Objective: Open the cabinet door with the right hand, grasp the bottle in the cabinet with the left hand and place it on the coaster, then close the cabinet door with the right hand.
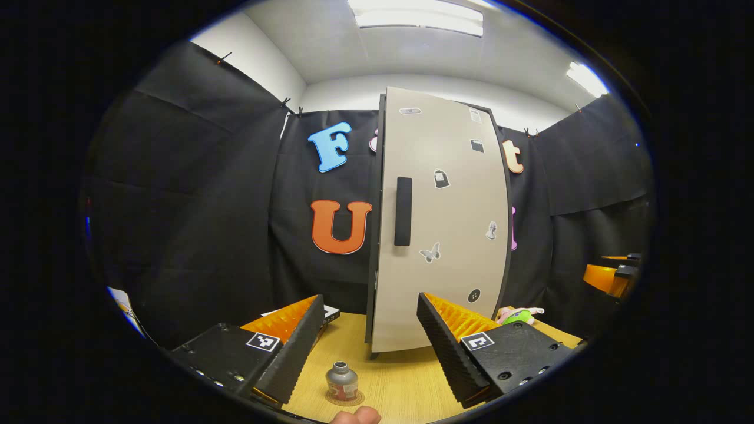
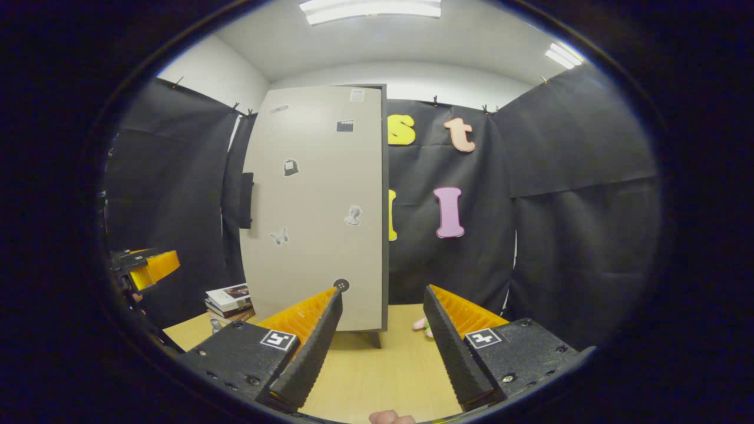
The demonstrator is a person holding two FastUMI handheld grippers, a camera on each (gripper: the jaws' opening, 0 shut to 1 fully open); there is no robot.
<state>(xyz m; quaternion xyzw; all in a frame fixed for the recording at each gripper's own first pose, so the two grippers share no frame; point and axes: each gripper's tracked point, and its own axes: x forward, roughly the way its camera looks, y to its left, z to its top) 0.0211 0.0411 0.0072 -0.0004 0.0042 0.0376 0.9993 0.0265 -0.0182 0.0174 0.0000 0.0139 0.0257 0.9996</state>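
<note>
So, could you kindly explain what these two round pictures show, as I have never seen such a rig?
A person holds two handheld two-finger grippers, each carrying a fisheye camera looking along its own fingers. In the left gripper view, the left gripper is open and holds nothing; just ahead, a small bottle stands on a round coaster on the wooden table. Behind stands a beige cabinet with a dark handle, its door shut. The right gripper view shows the right gripper, also open and holding nothing, facing that cabinet, with stacked books on its left.
</note>
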